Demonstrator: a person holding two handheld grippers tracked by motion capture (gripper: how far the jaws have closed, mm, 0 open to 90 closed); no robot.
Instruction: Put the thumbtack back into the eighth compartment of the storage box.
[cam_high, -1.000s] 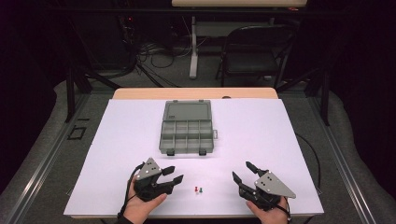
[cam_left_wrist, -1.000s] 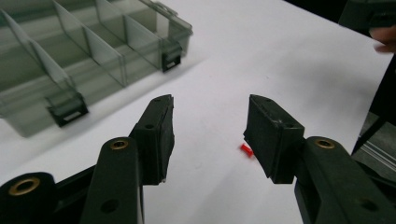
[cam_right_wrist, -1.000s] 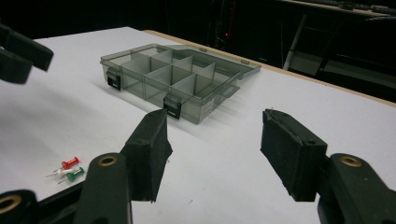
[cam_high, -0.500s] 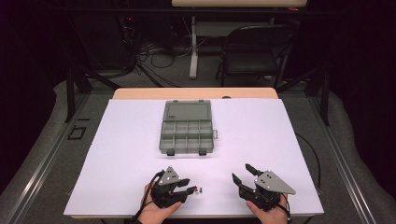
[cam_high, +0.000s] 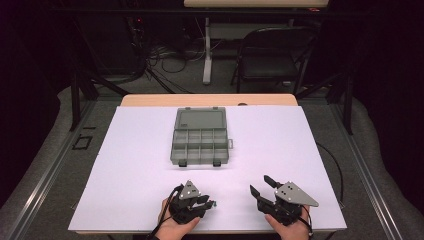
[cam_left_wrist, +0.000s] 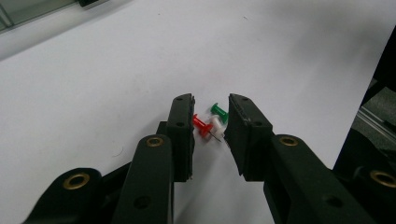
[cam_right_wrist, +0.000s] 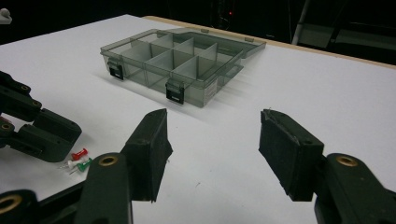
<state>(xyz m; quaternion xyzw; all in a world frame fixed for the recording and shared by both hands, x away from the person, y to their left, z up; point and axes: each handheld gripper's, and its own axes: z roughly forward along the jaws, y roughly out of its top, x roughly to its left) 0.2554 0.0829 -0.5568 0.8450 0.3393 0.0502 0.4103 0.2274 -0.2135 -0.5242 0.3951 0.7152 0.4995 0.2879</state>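
Three push pins, red (cam_left_wrist: 201, 125), white (cam_left_wrist: 215, 123) and green (cam_left_wrist: 218, 111), lie together on the white table near its front edge. My left gripper (cam_left_wrist: 211, 99) is lowered over them with a jaw on each side. Its jaws have just been closing, and a gap still shows around the pins. From above, this gripper (cam_high: 210, 203) covers most of the pins, with a green bit (cam_high: 214, 203) showing at its tips. The right gripper view has the red pin (cam_right_wrist: 79, 153) and green pin (cam_right_wrist: 85, 164) beside the left jaws. My right gripper (cam_high: 259, 183) rests at the front right, open and empty (cam_right_wrist: 213, 116).
A grey see-through compartment box (cam_high: 200, 140) stands open mid-table, lid laid back, with two black latches (cam_right_wrist: 176, 92) facing me. White table surface (cam_high: 310, 150) spreads between it and the grippers. A dark chair (cam_high: 270, 60) and cables sit beyond the far edge.
My left gripper has moved right and down onto the push pins, and its jaws have narrowed around them. The right gripper has stayed where it was.
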